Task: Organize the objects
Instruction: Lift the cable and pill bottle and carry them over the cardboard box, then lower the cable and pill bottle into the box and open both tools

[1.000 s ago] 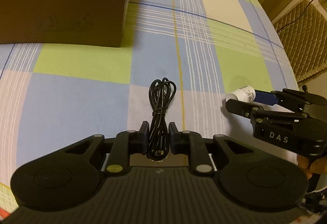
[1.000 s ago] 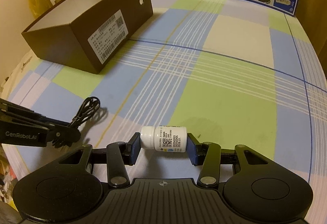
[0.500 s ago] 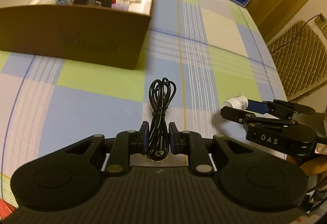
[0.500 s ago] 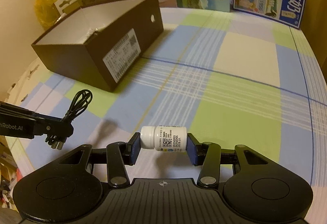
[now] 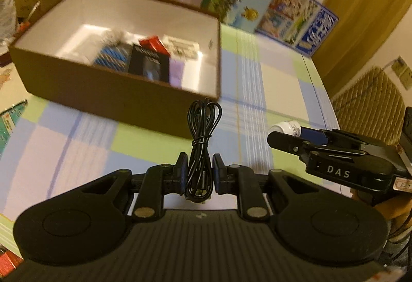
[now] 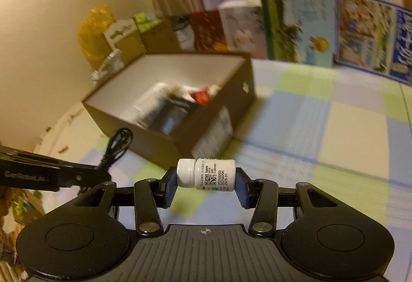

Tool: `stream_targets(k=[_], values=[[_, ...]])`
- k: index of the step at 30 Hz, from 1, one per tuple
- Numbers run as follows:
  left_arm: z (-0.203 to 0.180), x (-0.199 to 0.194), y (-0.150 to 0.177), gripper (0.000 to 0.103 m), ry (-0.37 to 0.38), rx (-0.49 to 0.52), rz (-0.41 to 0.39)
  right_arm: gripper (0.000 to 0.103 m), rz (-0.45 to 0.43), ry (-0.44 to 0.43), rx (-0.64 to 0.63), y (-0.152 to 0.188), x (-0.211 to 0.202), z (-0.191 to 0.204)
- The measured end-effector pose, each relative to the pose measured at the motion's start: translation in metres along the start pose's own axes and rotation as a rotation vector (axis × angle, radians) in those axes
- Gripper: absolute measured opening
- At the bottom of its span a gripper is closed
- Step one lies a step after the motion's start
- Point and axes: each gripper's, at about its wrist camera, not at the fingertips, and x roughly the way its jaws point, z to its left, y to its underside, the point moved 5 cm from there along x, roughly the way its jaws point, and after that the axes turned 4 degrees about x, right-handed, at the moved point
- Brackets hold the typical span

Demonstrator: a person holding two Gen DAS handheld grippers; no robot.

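We see the left gripper (image 5: 197, 174) clamped on a coiled black cable (image 5: 202, 143), which hangs above the cloth (image 5: 278, 76). The right gripper (image 6: 206, 185) grips a white bottle (image 6: 206, 174) sideways, cap at nine o'clock. The open box (image 5: 116, 99) lies at eleven o'clock.

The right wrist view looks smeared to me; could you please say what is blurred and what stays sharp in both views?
Right wrist view: the bottle in the right claw is crisp, while the box and the cartons behind it streak. Left wrist view: the cable in the left claw is sharp, the box contents and tablecloth smear; warm dim light, fisheye bending.
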Motion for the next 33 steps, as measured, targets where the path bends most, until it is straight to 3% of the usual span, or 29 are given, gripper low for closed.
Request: stream_targets(k=[7, 16, 25, 33], values=[[0.038, -0.014, -0.037, 0.016, -0.04, -0.025, -0.061, 0.044, -0.045, -0.056, -0.029, -0.043, 0.027, 0.032], [0.093, -0.004, -0.1, 0.016, -0.104, -0.011, -0.113, 0.044, -0.062, -0.044, -0.028, -0.095, 0.085, 0.056], [0.137, 0.044, -0.148, 0.016, -0.138, 0.004, -0.066, 0.044, -0.05, 0.003, 0.001, -0.126, 0.136, 0.058], [0.151, 0.085, -0.159, 0.016, -0.129, 0.003, 0.012, 0.044, -0.026, 0.044, 0.048, -0.136, 0.166, 0.047]])
